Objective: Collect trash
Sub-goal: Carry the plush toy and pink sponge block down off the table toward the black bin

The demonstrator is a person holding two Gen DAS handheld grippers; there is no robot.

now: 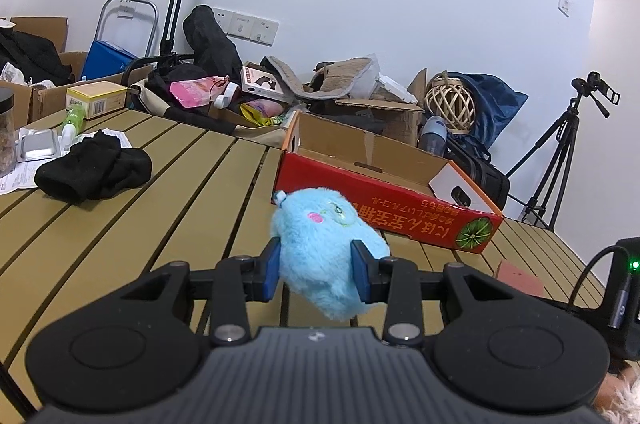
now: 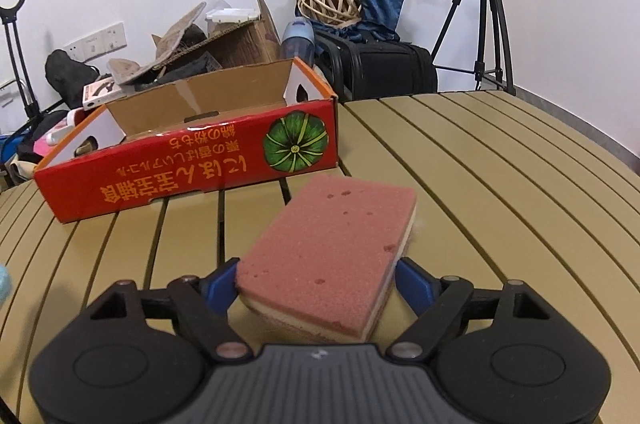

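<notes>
My left gripper [image 1: 316, 264] is shut on a fluffy light-blue plush toy [image 1: 324, 240], held just above the slatted tan table [image 1: 192, 192]. Beyond it stands an open red cardboard box [image 1: 384, 200] with a pumpkin print, its inside largely bare. In the right wrist view a pink sponge [image 2: 336, 236] with a pale underlayer sits between the blue pads of my right gripper [image 2: 316, 272], which touch both its sides; its near end looks raised off the table. The red box [image 2: 180, 164] lies ahead to the left. A corner of the sponge [image 1: 520, 278] also shows in the left wrist view.
On the table's left lie a black cloth [image 1: 94, 168], a blister pack [image 1: 38, 144], a green bottle [image 1: 72, 120] and a yellow box [image 1: 96, 98]. Past the far edge are cardboard boxes, bags, a wicker ball [image 2: 328, 0] and a tripod [image 2: 486, 8].
</notes>
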